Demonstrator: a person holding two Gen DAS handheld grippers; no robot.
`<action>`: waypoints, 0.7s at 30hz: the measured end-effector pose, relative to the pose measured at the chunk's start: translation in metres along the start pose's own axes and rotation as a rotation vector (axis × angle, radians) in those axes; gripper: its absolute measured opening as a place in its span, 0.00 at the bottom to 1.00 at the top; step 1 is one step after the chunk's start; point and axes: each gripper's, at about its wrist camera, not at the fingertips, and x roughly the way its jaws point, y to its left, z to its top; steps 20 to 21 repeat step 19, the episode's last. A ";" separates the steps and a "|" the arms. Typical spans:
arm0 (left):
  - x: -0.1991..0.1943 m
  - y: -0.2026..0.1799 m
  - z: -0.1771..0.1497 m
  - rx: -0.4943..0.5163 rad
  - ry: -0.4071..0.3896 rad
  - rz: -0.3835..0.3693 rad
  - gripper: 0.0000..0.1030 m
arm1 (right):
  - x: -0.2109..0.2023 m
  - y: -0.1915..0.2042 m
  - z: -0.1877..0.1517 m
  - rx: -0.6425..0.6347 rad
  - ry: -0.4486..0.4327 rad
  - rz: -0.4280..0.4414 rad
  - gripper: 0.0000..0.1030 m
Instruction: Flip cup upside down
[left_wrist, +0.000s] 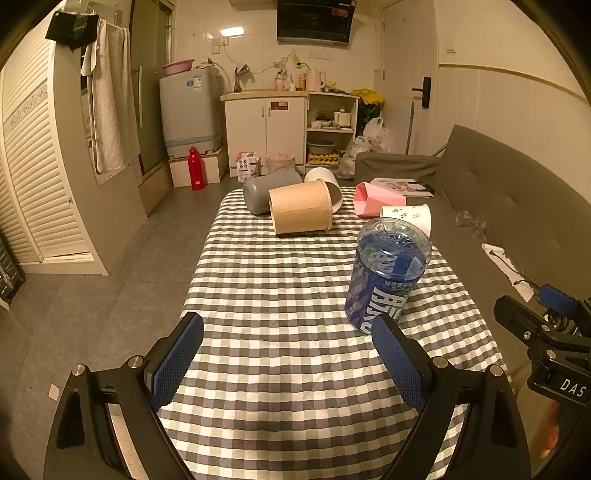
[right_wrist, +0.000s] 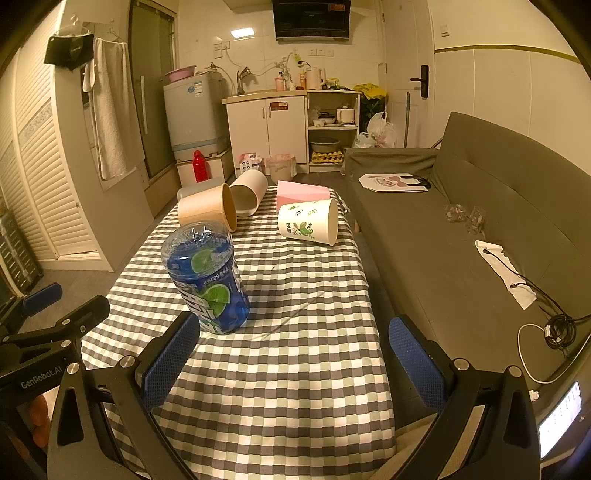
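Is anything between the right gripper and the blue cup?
Nothing visible. The blue cup stands just ahead-left of the open right gripper, with only checkered tablecloth between. The other cups lie farther back.

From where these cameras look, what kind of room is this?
Probably a small studio flat: a sofa beside the checked table, a sink cabinet and a washing machine along the back wall.

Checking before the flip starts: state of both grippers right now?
Left gripper: open, holding nothing, fingers spread above the checkered tablecloth.
Right gripper: open, holding nothing; blue bottle-cut cup stands just ahead of its left finger.
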 end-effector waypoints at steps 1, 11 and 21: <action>0.000 0.000 0.000 0.002 -0.001 0.001 0.92 | 0.000 0.000 0.000 0.000 0.001 0.001 1.00; 0.001 0.003 -0.001 0.002 0.000 0.001 0.92 | 0.002 0.001 -0.002 -0.006 0.005 -0.001 1.00; 0.000 0.005 -0.003 0.003 -0.015 0.008 0.92 | 0.002 0.001 -0.003 -0.008 0.010 -0.001 1.00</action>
